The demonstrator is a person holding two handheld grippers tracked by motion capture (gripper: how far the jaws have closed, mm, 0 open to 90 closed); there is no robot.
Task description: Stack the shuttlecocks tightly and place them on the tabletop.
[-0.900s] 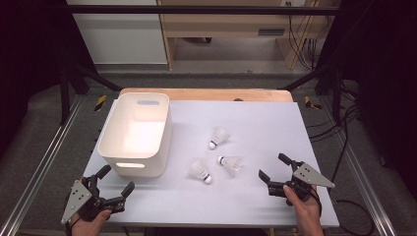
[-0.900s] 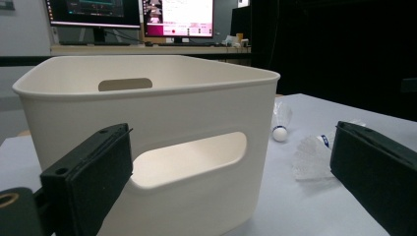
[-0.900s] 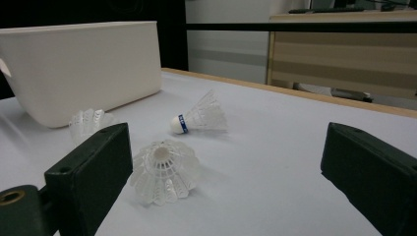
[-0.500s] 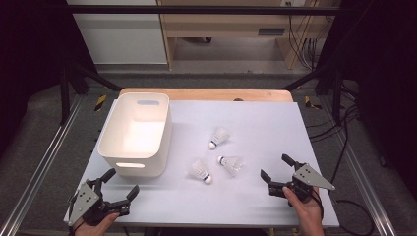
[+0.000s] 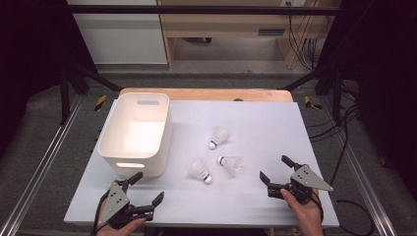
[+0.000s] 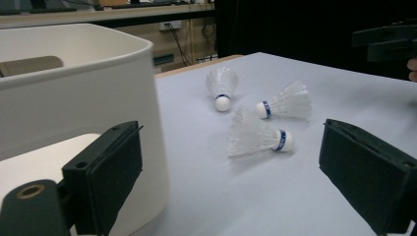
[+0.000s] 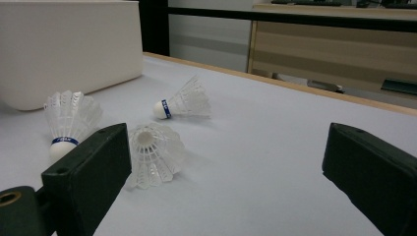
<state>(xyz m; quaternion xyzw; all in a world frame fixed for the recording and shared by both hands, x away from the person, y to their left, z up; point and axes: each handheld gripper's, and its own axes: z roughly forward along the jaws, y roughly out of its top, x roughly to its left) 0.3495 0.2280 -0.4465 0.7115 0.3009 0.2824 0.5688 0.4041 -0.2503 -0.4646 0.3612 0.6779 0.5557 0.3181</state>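
**Both grippers wide, low at the near edge; three shuttlecocks loose mid-table**

My left gripper [image 5: 142, 191] sits at the near left of the table [image 5: 275, 123], jaws spread wide, nothing between them. One jaw tip is close to the near wall of the bin [image 5: 114, 129]; I cannot tell whether they touch. In the left gripper view the bin wall takes up the left side, and open sheet runs ahead to the shuttlecocks.

My right gripper [image 5: 278, 169] is near the near right corner, jaws likewise wide and empty. Bare table lies between it and the right edge, and between it and the nearest shuttlecock.

Shuttlecocks, all lying on their sides, apart from each other:
- Left one [image 5: 200, 171], just beside the bin's near right corner, cork toward the near edge.
- Right one [image 5: 230, 163], closest to my right gripper, cork pointing left.
- Far one [image 5: 219, 136], toward the table centre, beside the bin's right wall but clear of it.

The far half of the table, right of the bin, is open. The bin stands along the left edge.
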